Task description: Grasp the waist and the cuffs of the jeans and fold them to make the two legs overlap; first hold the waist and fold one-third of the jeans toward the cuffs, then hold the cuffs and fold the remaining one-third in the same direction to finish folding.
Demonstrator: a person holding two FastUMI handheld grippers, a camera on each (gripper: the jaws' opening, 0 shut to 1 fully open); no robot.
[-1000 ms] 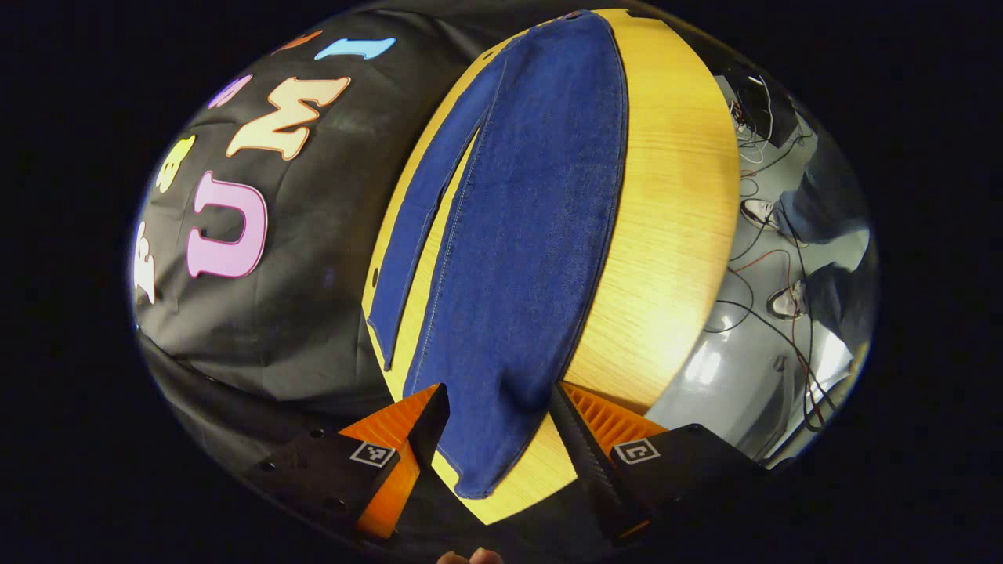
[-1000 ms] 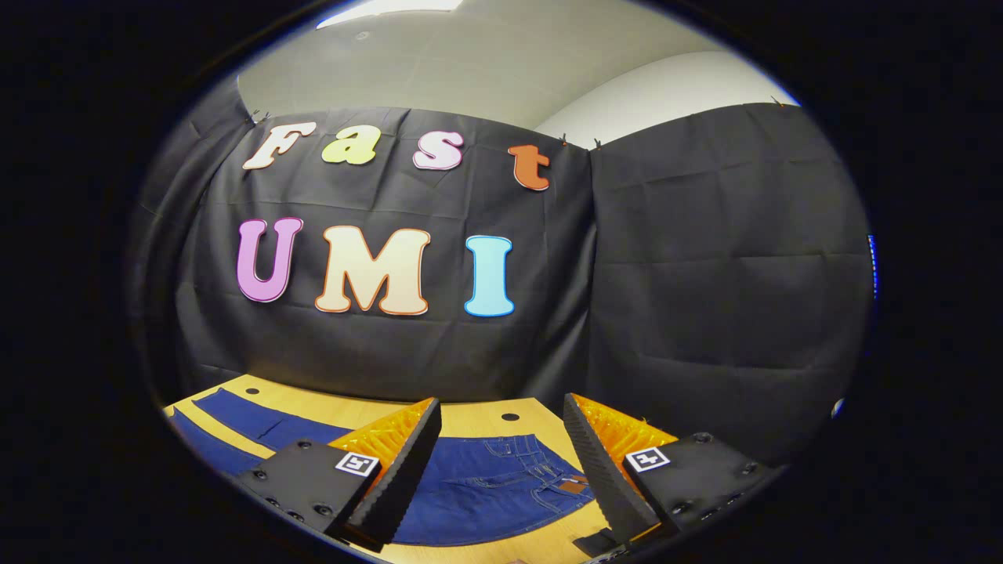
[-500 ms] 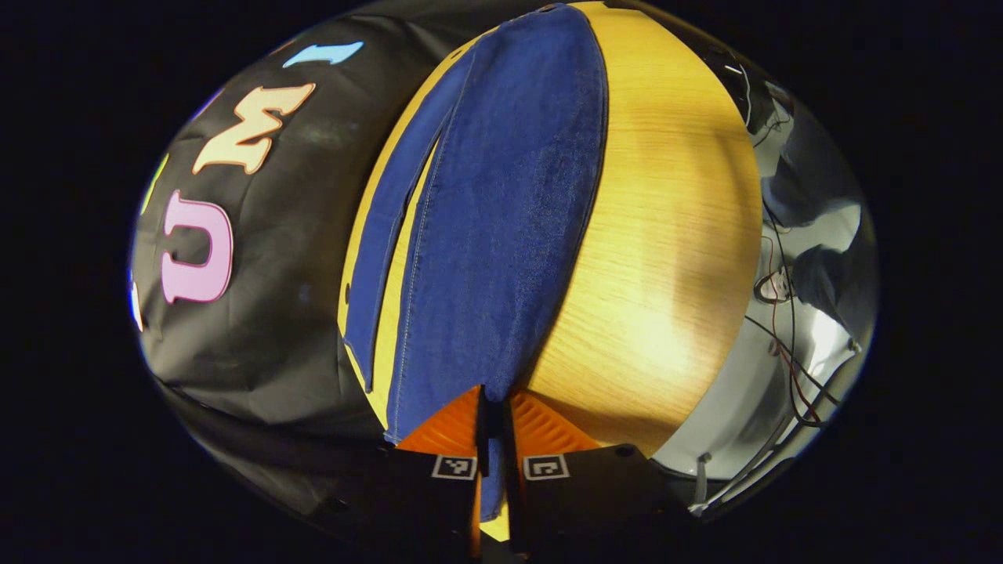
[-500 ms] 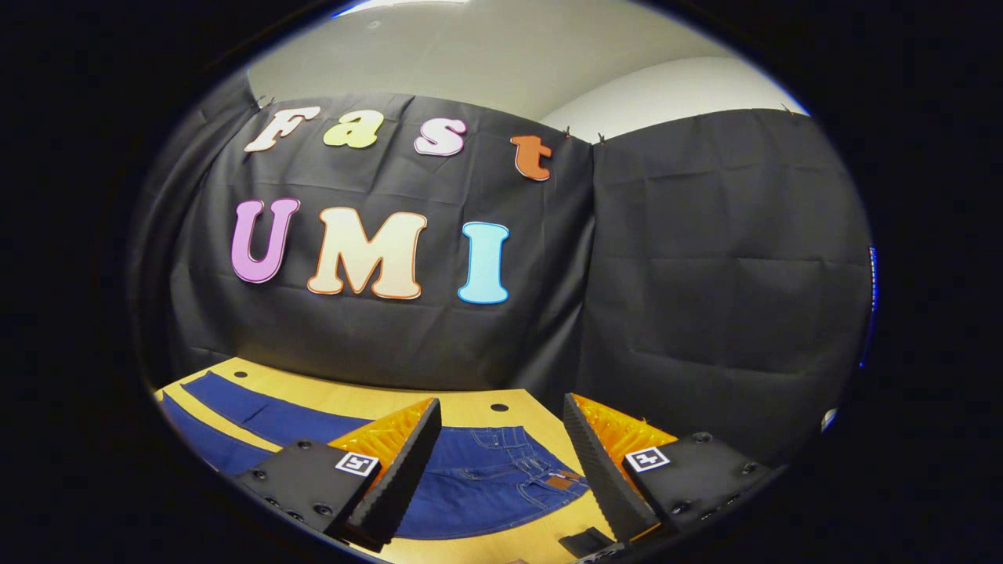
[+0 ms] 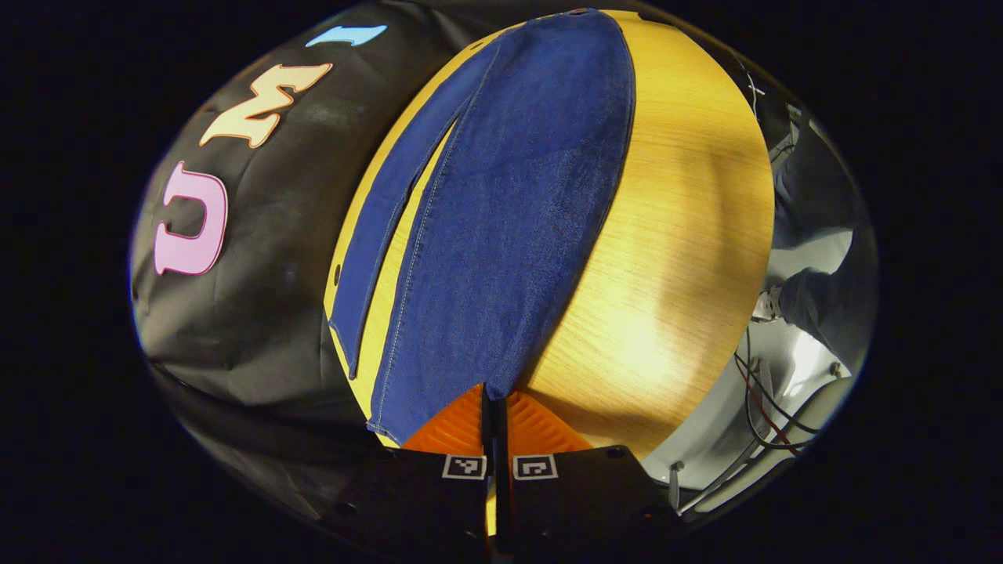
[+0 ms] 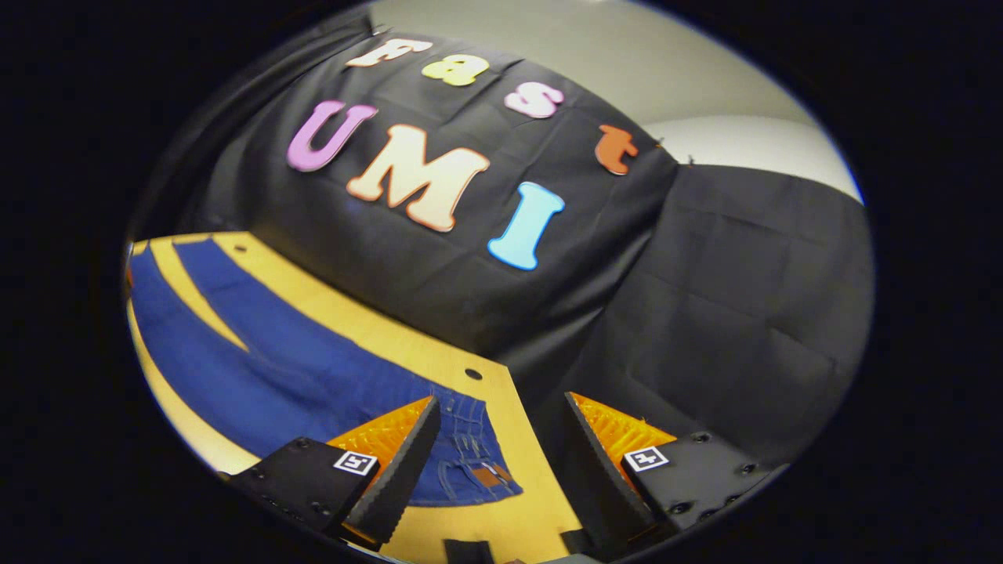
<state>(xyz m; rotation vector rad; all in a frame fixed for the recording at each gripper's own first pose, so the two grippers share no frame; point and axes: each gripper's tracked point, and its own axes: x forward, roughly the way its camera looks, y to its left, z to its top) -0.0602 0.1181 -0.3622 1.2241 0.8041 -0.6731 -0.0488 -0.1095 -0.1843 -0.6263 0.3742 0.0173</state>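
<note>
Blue jeans (image 5: 509, 204) lie flat along the wooden table (image 5: 682, 219), legs spread slightly apart. In the left gripper view my left gripper (image 5: 494, 403) is shut on the cuff of the nearer, wider leg at the table's near end; the other leg (image 5: 384, 227) lies free to its left. In the right gripper view the jeans (image 6: 258, 352) run away to the left and the waist (image 6: 470, 462) with its leather patch lies just below and between the fingers. My right gripper (image 6: 501, 403) stands open above the waist, nothing between its fingers.
The black cloth wall (image 6: 705, 298) stands close behind the table's far edge and corner. A small hole (image 6: 472, 374) sits in the tabletop near the waist. Beyond the table's right edge are grey floor, cables (image 5: 764, 399) and a person's leg (image 5: 815, 301).
My left gripper went from open around the cuff to shut on it. The right gripper has tilted and swung toward the waist end, staying open.
</note>
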